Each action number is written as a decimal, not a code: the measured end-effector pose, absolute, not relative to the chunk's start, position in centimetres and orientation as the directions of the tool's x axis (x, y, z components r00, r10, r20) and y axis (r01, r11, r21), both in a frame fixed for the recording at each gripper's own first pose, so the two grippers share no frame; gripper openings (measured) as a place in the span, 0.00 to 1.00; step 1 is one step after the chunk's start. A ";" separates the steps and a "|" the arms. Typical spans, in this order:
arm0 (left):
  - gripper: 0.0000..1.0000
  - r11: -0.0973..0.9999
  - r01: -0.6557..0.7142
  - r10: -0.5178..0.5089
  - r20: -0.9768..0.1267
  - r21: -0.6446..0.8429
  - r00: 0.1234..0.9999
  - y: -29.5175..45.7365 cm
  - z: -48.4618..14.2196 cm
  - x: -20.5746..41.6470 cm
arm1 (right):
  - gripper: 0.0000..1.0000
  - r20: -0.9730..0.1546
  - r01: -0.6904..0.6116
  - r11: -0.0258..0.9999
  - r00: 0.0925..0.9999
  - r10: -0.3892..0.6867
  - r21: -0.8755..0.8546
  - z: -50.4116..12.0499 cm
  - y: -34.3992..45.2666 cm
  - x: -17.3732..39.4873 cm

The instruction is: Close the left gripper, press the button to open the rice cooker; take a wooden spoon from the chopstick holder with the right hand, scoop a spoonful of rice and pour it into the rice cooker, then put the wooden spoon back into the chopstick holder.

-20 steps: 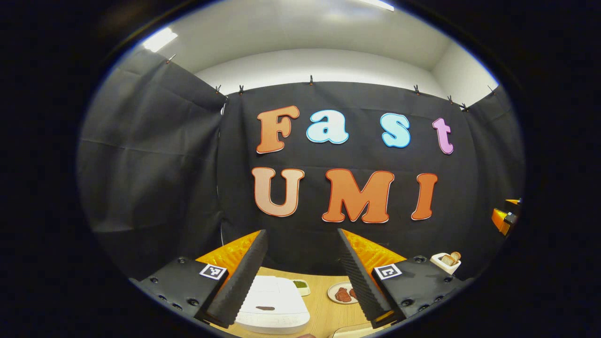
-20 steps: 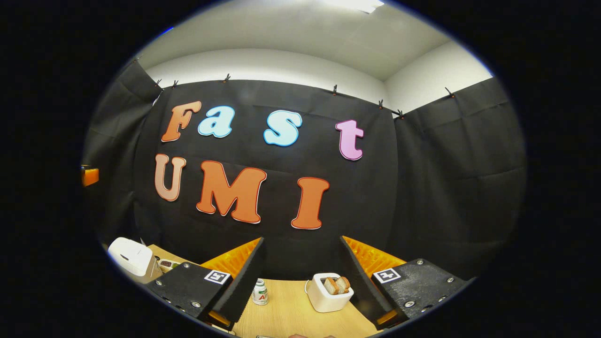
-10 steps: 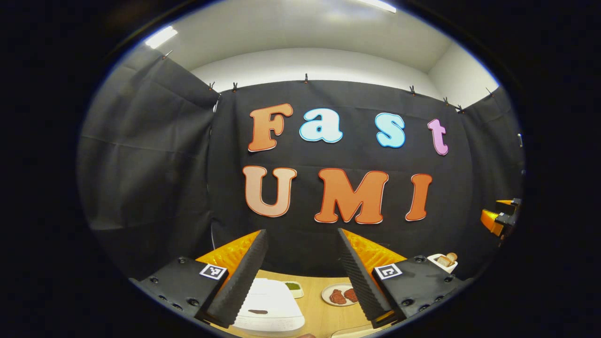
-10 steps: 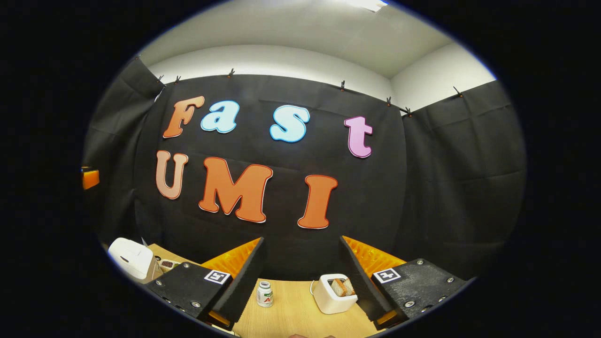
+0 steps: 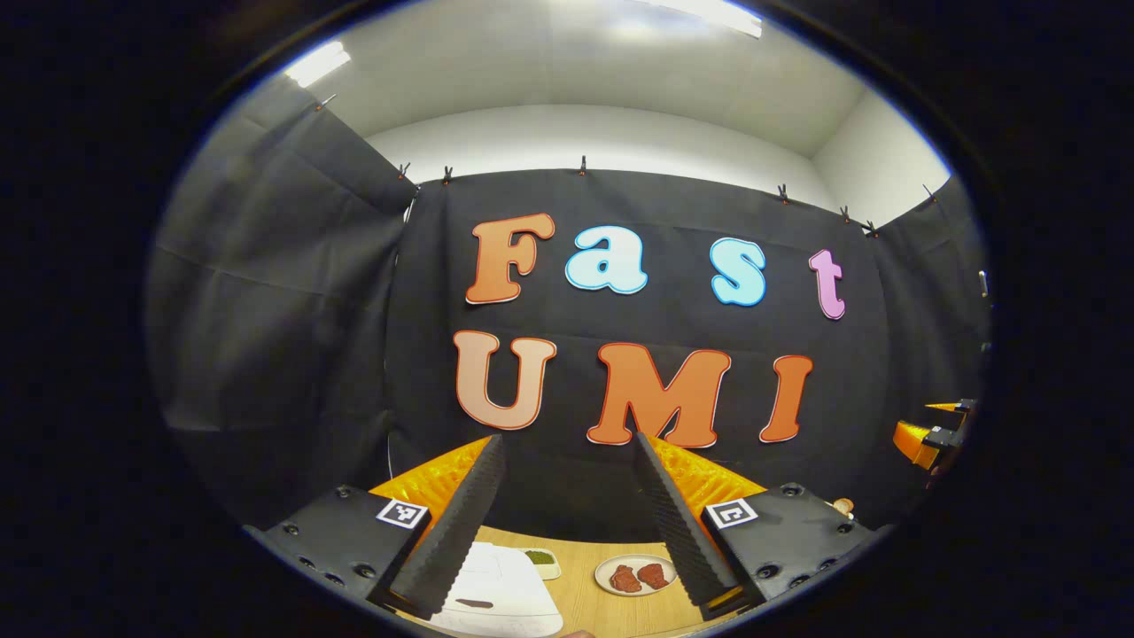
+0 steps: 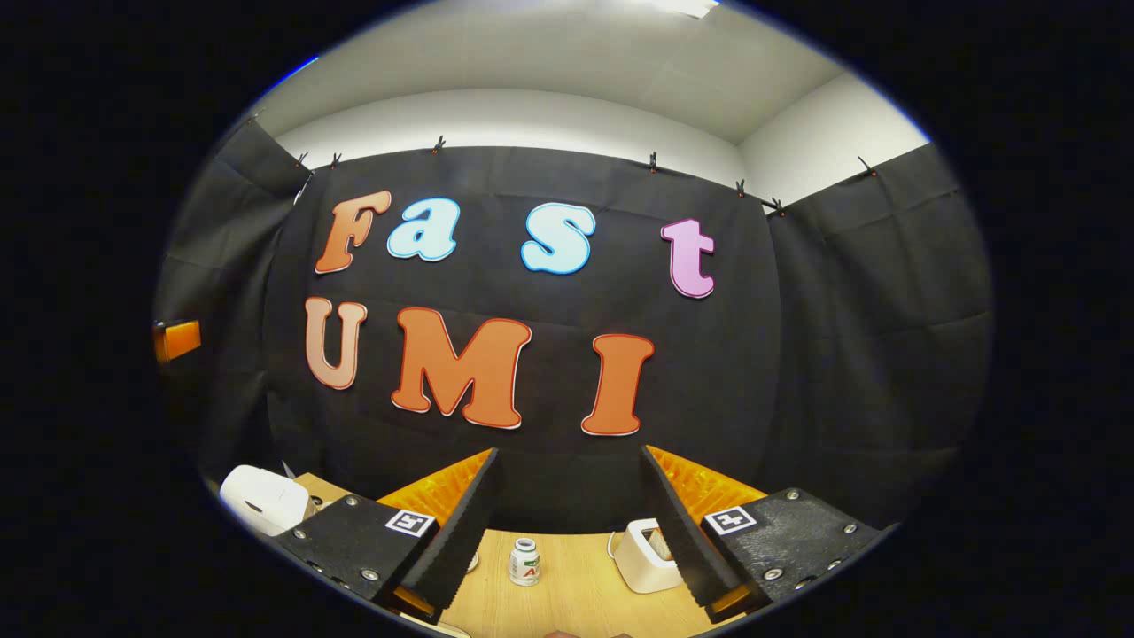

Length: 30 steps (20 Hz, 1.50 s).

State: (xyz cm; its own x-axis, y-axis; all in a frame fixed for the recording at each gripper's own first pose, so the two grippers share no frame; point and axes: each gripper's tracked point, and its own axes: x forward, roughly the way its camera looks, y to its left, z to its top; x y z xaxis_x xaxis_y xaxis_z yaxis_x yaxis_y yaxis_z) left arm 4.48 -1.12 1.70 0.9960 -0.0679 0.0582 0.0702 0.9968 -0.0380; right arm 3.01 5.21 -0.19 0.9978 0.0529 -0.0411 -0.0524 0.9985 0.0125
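Already risky: left gripper (image 5: 567, 523) gaping above closed white plastic rice cooker (image 5: 496, 589), right gripper (image 6: 571, 532) likewise spread; unclosed, could straddle the button.

1 rice cooker (image 5: 496, 589), 1 plate (image 5: 607, 569) w/ 2 meat pcs (image 5: 625, 579), 1 bottle (image 6: 525, 563), 1 toaster (image 6: 640, 558)
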 end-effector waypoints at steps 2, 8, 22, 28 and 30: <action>0.97 0.998 0.065 -0.064 0.052 -0.020 0.997 -0.7 1.6 5.0 | 0.95 -0.063 -0.048 0.999 0.997 0.048 -0.002 -0.9 5.0 2.8; 0.99 0.999 0.047 -0.048 0.022 0.011 0.999 0.3 1.2 5.6 | 0.95 -0.099 -0.038 0.999 0.994 0.040 0.023 -2.6 4.5 2.1; 0.06 0.998 -0.019 0.024 -0.094 0.056 0.995 3.1 -2.3 7.0 | 0.95 -0.107 -0.013 0.999 0.994 0.018 0.047 -5.5 3.5 2.1; 0.05 0.999 -0.022 0.009 -0.409 -0.026 0.912 4.1 -11.0 7.4 | 0.95 -0.145 0.038 0.998 0.989 -0.030 0.054 -7.3 1.6 1.3; 0.05 0.997 -0.039 0.003 -0.497 -0.061 0.868 4.9 -13.7 7.6 | 0.95 -0.155 0.054 0.998 0.987 -0.047 0.042 -7.6 1.1 0.7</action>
